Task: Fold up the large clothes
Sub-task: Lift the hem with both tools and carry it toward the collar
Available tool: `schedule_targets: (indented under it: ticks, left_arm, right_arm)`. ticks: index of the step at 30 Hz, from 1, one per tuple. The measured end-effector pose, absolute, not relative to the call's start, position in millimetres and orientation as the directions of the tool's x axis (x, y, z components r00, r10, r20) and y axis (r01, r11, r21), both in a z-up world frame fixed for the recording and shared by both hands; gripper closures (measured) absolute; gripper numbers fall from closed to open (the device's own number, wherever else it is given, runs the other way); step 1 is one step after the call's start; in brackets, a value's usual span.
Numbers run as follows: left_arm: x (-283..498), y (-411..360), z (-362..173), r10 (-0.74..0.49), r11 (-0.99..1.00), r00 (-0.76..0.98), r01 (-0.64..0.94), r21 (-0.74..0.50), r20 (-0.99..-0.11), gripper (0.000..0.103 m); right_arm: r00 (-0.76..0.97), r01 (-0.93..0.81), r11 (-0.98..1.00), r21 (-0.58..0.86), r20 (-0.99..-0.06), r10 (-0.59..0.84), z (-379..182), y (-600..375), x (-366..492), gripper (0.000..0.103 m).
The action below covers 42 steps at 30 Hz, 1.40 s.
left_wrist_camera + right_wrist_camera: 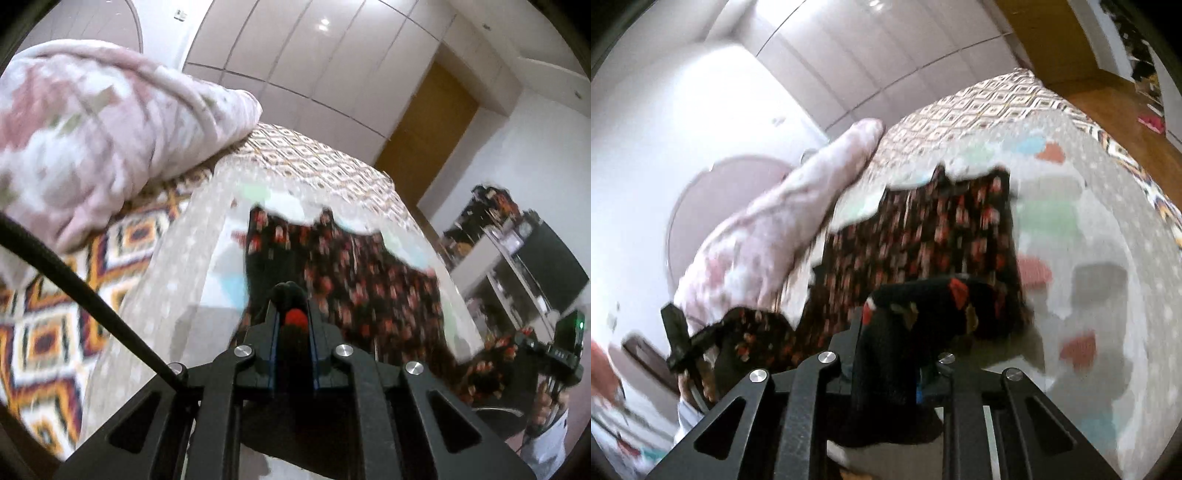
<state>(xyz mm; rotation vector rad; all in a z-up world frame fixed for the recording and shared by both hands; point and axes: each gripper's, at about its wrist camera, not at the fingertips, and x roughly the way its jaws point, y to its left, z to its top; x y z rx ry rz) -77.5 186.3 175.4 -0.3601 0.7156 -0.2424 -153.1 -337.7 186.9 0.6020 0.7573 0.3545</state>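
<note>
Where two tools [291,295] [905,295] grip: one floral garment [369,280].

garment [369,280]: black, red floral | spread on bed, near edge lifted

One floral garment [354,273], two grippers [293,295] [905,314], one pink blanket [92,140], one bed [325,162], one door [428,122].

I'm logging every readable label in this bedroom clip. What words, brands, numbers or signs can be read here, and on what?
None can be read.
Small white wall plate beside the cupboards: too small and blurred to tell whether it bears any marking.
Black device with a green light: no lettering legible.
Black red-flowered garment and grey blanket with coloured patches: pattern only, no text.
</note>
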Motion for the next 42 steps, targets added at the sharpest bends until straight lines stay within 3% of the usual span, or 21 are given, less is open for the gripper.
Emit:
schedule_targets:
  ticks: [5,9,16,21,25,27,30,32,34,39,42]
  left_arm:
    - [13,175,177,-0.292,0.911,0.732,0.016,-0.412,-0.616,0.091]
    - [83,171,155,-0.280,0.900,0.693,-0.051,-0.433,-0.664,0.091]
    - [155,157,107,-0.215,0.921,0.624,-0.126,-0.368,-0.751,0.090]
    - [182,161,95,-0.186,0.925,0.639,-0.143,-0.353,-0.746,0.083]
    - [194,177,92,-0.236,0.888,0.649,-0.159,-0.432,-0.723,0.064]
    - [197,184,92,-0.266,0.867,0.651,-0.160,-0.472,-0.710,0.060]
    - [198,190,98,-0.318,0.841,0.652,-0.142,-0.522,-0.688,0.055]
    - [195,194,105,-0.309,0.842,0.665,-0.141,-0.521,-0.680,0.049]
    - [192,197,111,-0.294,0.848,0.673,-0.144,-0.510,-0.679,0.047]
    - [173,199,124,-0.258,0.884,0.671,-0.127,-0.451,-0.695,0.044]
    - [151,193,128,-0.247,0.919,0.662,-0.072,-0.388,-0.708,0.042]
  right_arm:
    - [0.700,0.037,0.764,0.644,-0.563,0.440,173,-355,-73,0.083]
    - [0.681,0.124,0.772,0.624,-0.619,0.392,152,-363,-20,0.083]
    - [0.621,0.225,0.794,0.565,-0.711,0.330,107,-376,58,0.083]
    - [0.582,0.280,0.742,0.609,-0.723,0.373,74,-387,100,0.082]
    - [0.579,0.299,0.667,0.682,-0.686,0.442,58,-399,117,0.080]
    - [0.578,0.305,0.631,0.713,-0.665,0.472,54,-405,120,0.080]
    - [0.597,0.313,0.479,0.820,-0.563,0.572,46,-421,122,0.069]
    - [0.631,0.327,0.337,0.883,-0.469,0.618,40,-433,120,0.047]
    - [0.687,0.347,0.201,0.916,-0.394,0.611,38,-448,114,0.036]
    - [0.744,0.344,0.255,0.904,-0.428,0.513,70,-470,104,0.033]
    - [0.724,0.314,0.433,0.845,-0.508,0.467,101,-464,95,0.032]
